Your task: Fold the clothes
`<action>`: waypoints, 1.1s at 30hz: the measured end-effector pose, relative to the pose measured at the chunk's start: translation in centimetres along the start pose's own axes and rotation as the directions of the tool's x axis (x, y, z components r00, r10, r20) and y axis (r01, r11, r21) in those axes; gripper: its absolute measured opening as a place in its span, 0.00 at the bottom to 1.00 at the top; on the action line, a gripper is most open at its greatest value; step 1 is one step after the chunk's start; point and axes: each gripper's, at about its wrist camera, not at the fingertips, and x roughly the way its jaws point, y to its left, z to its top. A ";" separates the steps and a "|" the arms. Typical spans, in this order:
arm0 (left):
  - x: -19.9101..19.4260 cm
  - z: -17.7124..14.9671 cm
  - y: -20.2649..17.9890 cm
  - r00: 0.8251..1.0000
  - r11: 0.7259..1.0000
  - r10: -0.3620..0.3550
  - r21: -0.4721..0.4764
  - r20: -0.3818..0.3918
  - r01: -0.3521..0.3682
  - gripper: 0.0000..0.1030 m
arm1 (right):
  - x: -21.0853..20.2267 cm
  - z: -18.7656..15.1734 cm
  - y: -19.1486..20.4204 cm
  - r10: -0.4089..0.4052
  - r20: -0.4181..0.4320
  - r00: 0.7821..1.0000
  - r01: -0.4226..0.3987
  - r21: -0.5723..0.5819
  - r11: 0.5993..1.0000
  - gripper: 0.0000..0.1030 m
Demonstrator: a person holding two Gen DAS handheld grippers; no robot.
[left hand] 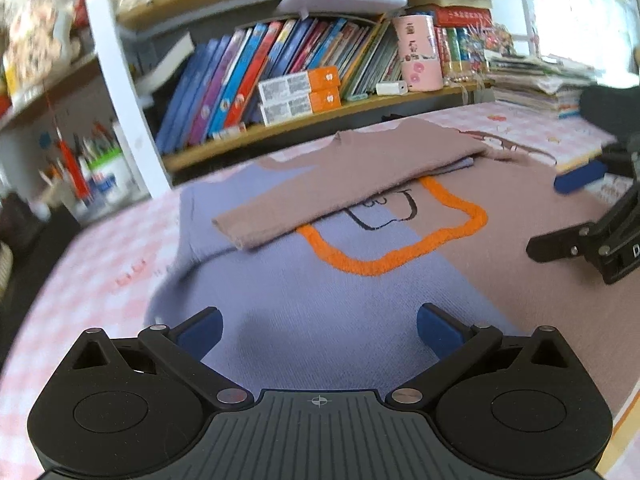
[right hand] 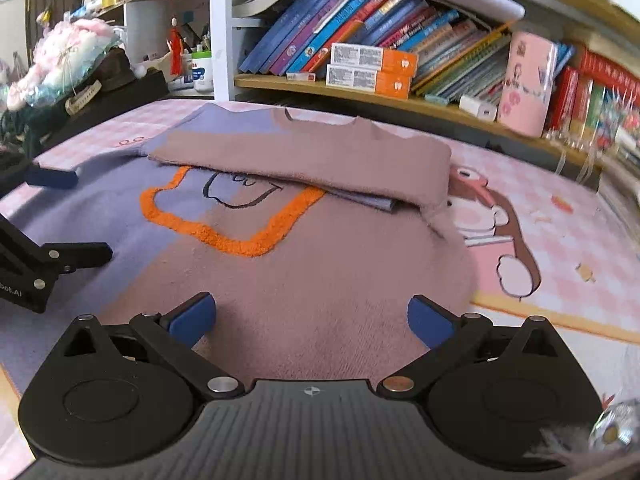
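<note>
Lying flat across the pink checked tablecloth [right hand: 560, 240], a two-coloured sweater [right hand: 304, 280] is spreading out straight ahead of both grippers, its lavender half sitting under the left gripper [left hand: 319, 330] and its dusty-pink half under the right gripper [right hand: 311, 320]. Beyond the fingers, the pink sleeve [left hand: 340, 184] is lying folded across the chest, running crosswise and partly covering an orange outlined patch [left hand: 394, 244] with a dark line drawing inside it. A second, lavender sleeve edge [right hand: 372, 202] is peeking out from beneath the pink one, ahead and to the right of the right gripper. A cartoon print [right hand: 492, 224] on the cloth is showing just past the sweater's right edge.

Farther ahead, a bookshelf [left hand: 320, 116] is holding leaning books [left hand: 248, 76], two orange-and-white boxes [left hand: 300, 98] and a pink patterned cylinder [left hand: 418, 52].

Both grippers are standing wide open, blue fingertips [left hand: 200, 332] well apart and gripping nothing, hovering low over the sweater's near hem; whether the tips are touching the knit cannot be told. Each one is showing at the edge of the other's view, the right gripper off to the left one's right side [left hand: 576, 212].
</note>
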 end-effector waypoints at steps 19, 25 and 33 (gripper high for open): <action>0.8 -0.2 1.8 0.995 0.988 -0.091 -0.125 -0.038 0.086 1.00 | -0.1 -0.2 -0.1 0.005 -0.005 1.000 -0.005 0.010 1.000 1.00; 0.1 -0.3 1.6 0.999 0.991 -0.037 -0.127 -0.006 0.036 1.00 | -0.2 -0.1 -0.2 0.006 -0.002 1.000 -0.006 0.011 1.000 1.00; -5.8 -1.2 4.7 0.985 0.967 0.027 -0.254 0.168 0.017 1.00 | -4.1 -0.5 -1.6 -0.044 0.084 0.995 0.041 0.038 0.998 1.00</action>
